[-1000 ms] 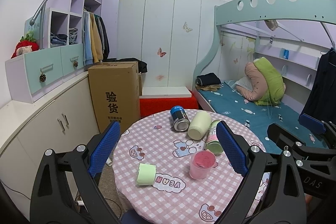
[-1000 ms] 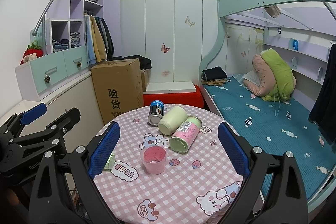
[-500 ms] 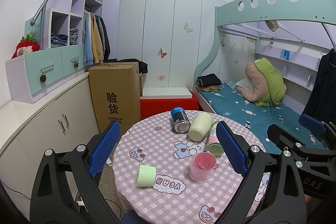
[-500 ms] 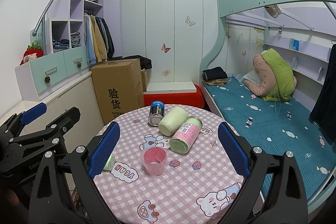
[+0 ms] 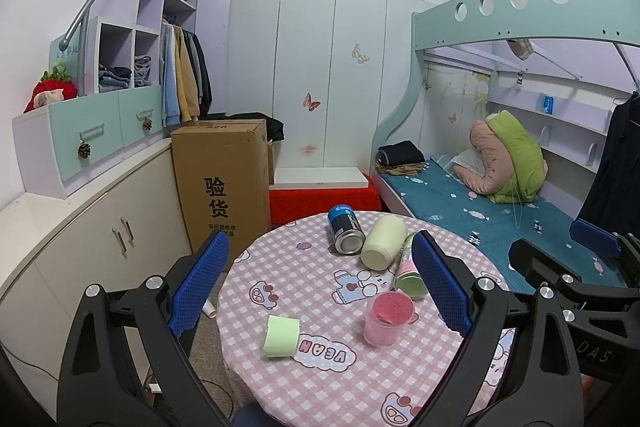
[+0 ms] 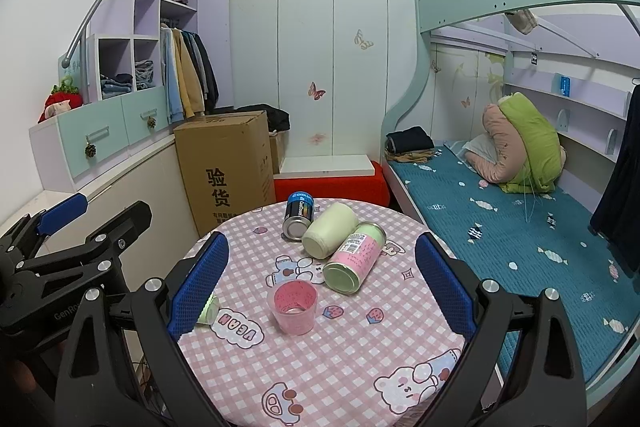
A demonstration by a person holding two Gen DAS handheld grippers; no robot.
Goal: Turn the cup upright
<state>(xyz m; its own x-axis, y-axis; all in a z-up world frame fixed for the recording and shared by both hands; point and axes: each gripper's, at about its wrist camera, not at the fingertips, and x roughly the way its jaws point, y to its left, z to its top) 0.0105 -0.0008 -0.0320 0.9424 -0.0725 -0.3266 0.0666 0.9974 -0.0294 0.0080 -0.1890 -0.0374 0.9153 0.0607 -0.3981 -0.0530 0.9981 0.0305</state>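
Nothing's really changed in the last second: green cup (image 5: pixel 281 336) still lies sideways at lower centre. Both grippers (image 5: pixel 320 291) (image 6: pixel 322 291) still hover wide, so I haven't started flipping.

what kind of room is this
Most likely a child's bedroom: a bunk bed with bedding, an open wardrobe of hanging clothes, and a round table under a cartoon-print cloth.
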